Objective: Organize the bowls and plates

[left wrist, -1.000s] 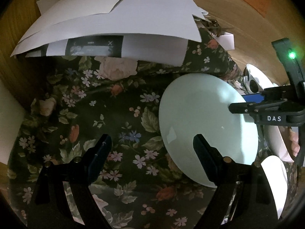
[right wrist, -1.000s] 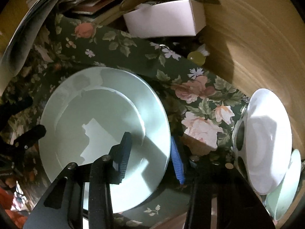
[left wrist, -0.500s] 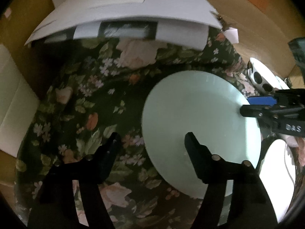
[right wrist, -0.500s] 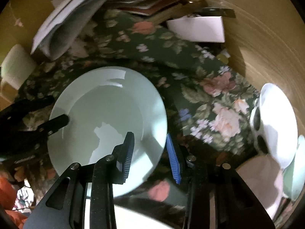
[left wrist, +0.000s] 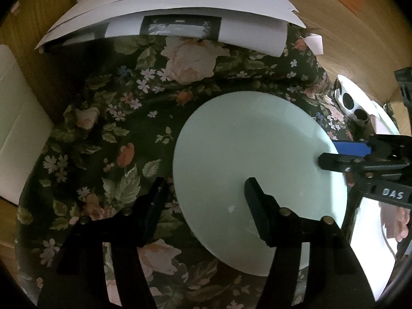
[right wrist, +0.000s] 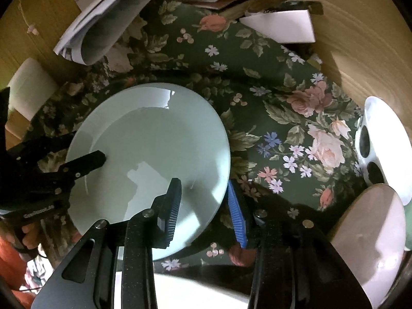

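Here, from the left wrist camera, the pale green plate (left wrist: 257, 170) lies on the floral cloth (left wrist: 123, 134) toward four o'clock, and the left gripper (left wrist: 206, 193) straddles its near-left rim: one finger over the cloth, the other over the plate's face. Its jaws have just been closing with that rim between them, but I cannot tell whether the pads press on it. At three o'clock the right gripper (left wrist: 342, 154) reaches in over the plate's far edge. Loose white papers (left wrist: 180, 7) lie at twelve o'clock, and a white bowl with black spots (left wrist: 360, 105) at two o'clock. From the right wrist camera, the same plate (right wrist: 154, 141) sits at about nine o'clock of centre; the right gripper (right wrist: 206, 200) has its black finger over the plate and its blue pad just outside the rim, jaws narrow, grip uncertain. The left gripper (right wrist: 77, 164) enters at nine o'clock. The spotted bowl (right wrist: 381, 144) stands at three o'clock, another pale plate (right wrist: 370, 234) at four o'clock.
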Demonstrator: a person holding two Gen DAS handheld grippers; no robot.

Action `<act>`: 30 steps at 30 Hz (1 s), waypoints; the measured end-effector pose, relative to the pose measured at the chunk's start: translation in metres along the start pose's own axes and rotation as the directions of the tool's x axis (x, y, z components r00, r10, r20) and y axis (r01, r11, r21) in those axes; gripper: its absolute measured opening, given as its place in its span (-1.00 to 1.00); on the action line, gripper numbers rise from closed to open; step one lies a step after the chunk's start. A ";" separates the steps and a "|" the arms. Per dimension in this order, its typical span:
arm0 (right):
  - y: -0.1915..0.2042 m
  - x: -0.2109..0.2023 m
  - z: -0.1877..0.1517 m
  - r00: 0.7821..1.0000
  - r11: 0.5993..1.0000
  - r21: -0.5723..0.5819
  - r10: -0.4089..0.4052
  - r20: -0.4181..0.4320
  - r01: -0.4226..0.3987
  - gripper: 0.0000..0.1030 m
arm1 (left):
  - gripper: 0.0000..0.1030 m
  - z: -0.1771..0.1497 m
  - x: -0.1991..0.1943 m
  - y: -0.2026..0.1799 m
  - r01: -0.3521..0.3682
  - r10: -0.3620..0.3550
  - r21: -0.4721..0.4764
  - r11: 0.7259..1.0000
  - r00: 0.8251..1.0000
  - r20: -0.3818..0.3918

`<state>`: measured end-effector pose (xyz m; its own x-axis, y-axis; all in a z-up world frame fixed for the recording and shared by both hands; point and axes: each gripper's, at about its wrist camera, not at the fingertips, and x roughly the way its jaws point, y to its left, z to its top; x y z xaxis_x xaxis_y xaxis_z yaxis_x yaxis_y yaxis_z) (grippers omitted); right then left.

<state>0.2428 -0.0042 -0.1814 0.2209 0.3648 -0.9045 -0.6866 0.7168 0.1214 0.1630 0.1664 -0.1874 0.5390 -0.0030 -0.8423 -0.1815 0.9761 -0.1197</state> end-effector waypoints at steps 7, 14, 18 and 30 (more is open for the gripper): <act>-0.003 0.002 0.001 0.998 0.998 0.043 0.044 0.034 -0.046 -0.47 | 0.08 0.004 0.001 -0.005 0.004 -0.004 -0.015 1.000 1.000 0.000; -0.003 -0.014 -0.002 0.995 0.997 0.055 0.057 0.087 -0.062 -0.47 | 0.07 0.004 -0.022 -0.004 0.007 -0.006 -0.010 1.000 0.999 0.045; -0.010 -0.031 -0.004 0.990 0.994 0.072 0.077 0.120 -0.086 -0.47 | 0.05 0.007 -0.034 -0.005 0.016 -0.016 -0.012 1.000 0.998 0.064; -0.024 -0.056 -0.005 0.978 0.991 0.068 0.099 0.185 -0.114 -0.47 | 0.05 0.008 -0.063 0.001 0.046 -0.043 -0.029 0.999 0.995 0.095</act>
<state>0.2434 -0.0451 -0.1360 0.2760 0.5380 -0.7965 -0.6586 0.7094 0.2510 0.1351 0.1690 -0.1300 0.6222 -0.0240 -0.7825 -0.1803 0.9683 -0.1731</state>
